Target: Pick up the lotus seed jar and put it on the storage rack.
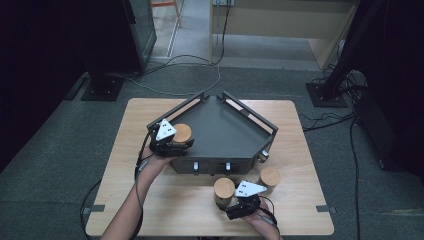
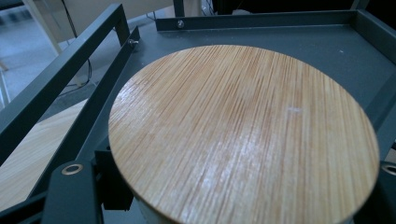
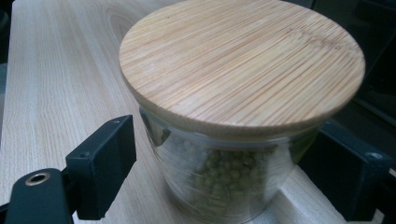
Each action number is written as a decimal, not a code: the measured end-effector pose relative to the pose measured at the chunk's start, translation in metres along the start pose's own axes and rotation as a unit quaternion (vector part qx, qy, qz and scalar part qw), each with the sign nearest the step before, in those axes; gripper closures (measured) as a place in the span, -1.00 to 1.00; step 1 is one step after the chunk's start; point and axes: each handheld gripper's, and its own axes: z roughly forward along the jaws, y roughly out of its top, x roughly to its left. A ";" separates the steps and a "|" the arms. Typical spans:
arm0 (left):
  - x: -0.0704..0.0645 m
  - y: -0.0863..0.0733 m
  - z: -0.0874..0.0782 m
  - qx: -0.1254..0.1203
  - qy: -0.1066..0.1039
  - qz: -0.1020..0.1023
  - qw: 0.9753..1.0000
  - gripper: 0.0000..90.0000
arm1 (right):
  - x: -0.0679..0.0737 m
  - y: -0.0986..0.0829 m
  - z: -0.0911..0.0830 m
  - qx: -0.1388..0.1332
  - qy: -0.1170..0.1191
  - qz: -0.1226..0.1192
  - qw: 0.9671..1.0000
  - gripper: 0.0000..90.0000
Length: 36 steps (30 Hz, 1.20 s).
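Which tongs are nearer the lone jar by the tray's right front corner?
Right. The right tongs sit around the neighbouring jar, just left of the lone jar. The left tongs are across the tray, at the jar inside it.

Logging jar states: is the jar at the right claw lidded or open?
Lidded: a bamboo lid sits flat on the glass jar of green beans, between the right claw's jaws.

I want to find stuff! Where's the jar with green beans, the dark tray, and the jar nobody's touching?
Green bean jar [image 3: 233, 182], right gripper view, glass wall.
Dark metal tray [image 1: 225, 132], high view, bare floor.
Untouched jar [image 1: 270, 176], high view, bamboo lid.
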 end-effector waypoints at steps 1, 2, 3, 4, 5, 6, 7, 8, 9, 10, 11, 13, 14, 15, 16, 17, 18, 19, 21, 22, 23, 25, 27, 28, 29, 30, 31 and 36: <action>0.000 0.000 0.000 0.000 0.000 -0.001 1.000 -0.45 | 0.000 0.000 0.000 0.000 0.000 0.000 1.000 -0.71; 0.001 0.000 0.001 -0.001 -0.001 -0.002 1.000 -0.45 | 0.000 0.000 0.000 0.000 0.000 0.000 1.000 -0.71; 0.001 -0.001 0.001 -0.002 -0.003 -0.004 1.000 -0.45 | 0.000 0.000 0.000 0.000 0.000 0.000 1.000 -0.71; 0.002 -0.001 0.002 -0.002 -0.004 -0.005 1.000 -0.45 | 0.000 0.000 0.000 0.000 0.000 0.000 1.000 -0.71; 0.002 -0.002 0.002 -0.003 -0.005 -0.006 1.000 -0.45 | 0.000 0.000 0.000 0.000 0.000 0.001 1.000 -0.71; 0.002 -0.002 0.002 -0.004 -0.006 -0.008 1.000 -0.45 | 0.000 0.000 0.000 0.000 0.000 0.000 1.000 -0.71; 0.003 -0.002 0.002 -0.004 -0.007 -0.010 1.000 -0.45 | 0.000 0.000 0.000 0.000 0.000 0.000 1.000 -0.71; 0.003 -0.003 0.002 -0.004 -0.007 -0.013 1.000 -0.45 | 0.000 0.000 0.000 0.000 0.000 0.000 1.000 -0.71; 0.004 -0.003 0.002 -0.003 -0.008 -0.014 1.000 -0.45 | 0.000 0.000 0.000 0.000 0.000 0.000 1.000 -0.71; 0.005 -0.003 0.002 -0.003 -0.009 -0.016 1.000 -0.45 | 0.000 0.000 0.000 0.000 0.000 0.000 1.000 -0.71; 0.005 -0.003 0.002 -0.004 -0.009 -0.018 1.000 -0.45 | 0.000 0.000 0.000 0.000 0.000 0.000 1.000 -0.71; 0.004 -0.004 0.002 -0.005 -0.008 -0.018 1.000 -0.45 | 0.000 0.000 0.000 0.001 -0.001 -0.001 1.000 -0.71; 0.004 -0.004 0.002 -0.004 -0.008 -0.018 1.000 -0.45 | 0.000 0.000 0.000 0.001 0.000 -0.001 1.000 -0.71; 0.004 -0.002 0.002 -0.002 -0.008 -0.018 1.000 -0.45 | 0.000 0.000 0.000 0.001 0.000 -0.001 1.000 -0.71; 0.004 -0.002 0.002 0.000 -0.008 -0.017 1.000 -0.45 | 0.000 0.000 0.000 0.001 0.000 0.000 1.000 -0.71; 0.004 -0.001 0.002 0.001 -0.008 -0.017 1.000 -0.45 | 0.000 0.000 0.000 0.000 -0.001 0.000 1.000 -0.71; 0.004 -0.001 0.002 0.001 -0.008 -0.018 1.000 -0.45 | 0.000 0.000 0.000 0.001 -0.001 0.000 1.000 -0.71; 0.004 -0.001 0.002 0.001 -0.008 -0.018 1.000 -0.45 | 0.000 0.000 0.000 0.001 -0.001 0.000 1.000 -0.71; 0.004 -0.001 0.002 0.002 -0.008 -0.021 1.000 -0.45 | 0.000 0.000 0.000 0.001 -0.001 0.000 1.000 -0.71; 0.004 -0.001 0.001 0.003 -0.008 -0.023 1.000 -0.46 | 0.000 0.000 0.000 0.001 -0.001 -0.001 1.000 -0.71; 0.004 0.000 0.001 0.003 -0.008 -0.024 1.000 -0.46 | 0.000 0.000 0.000 0.001 -0.001 -0.001 1.000 -0.71; 0.005 0.000 0.001 0.003 -0.011 -0.026 1.000 -0.46 | 0.000 0.001 0.000 0.001 -0.001 -0.001 1.000 -0.71; 0.006 -0.001 0.001 -0.001 -0.015 -0.029 0.999 -0.52 | 0.000 0.001 0.000 0.002 -0.001 -0.001 1.000 -0.71; 0.006 0.000 0.000 -0.001 -0.015 -0.027 1.000 -0.52 | 0.000 0.001 0.000 0.002 -0.001 -0.001 1.000 -0.71; 0.006 0.000 0.000 0.000 -0.013 -0.025 1.000 -0.53 | 0.000 0.001 0.000 0.002 0.000 -0.001 1.000 -0.71; 0.005 0.001 0.000 0.002 -0.013 -0.025 1.000 -0.54 | 0.000 0.001 0.000 0.002 0.000 -0.001 1.000 -0.71; 0.006 0.001 0.000 0.003 -0.015 -0.024 1.000 -0.54 | 0.000 0.001 0.000 0.002 0.000 -0.001 1.000 -0.71; 0.004 -0.001 -0.001 0.003 -0.011 -0.020 1.000 -0.59 | 0.000 0.001 0.000 0.002 0.000 -0.001 1.000 -0.71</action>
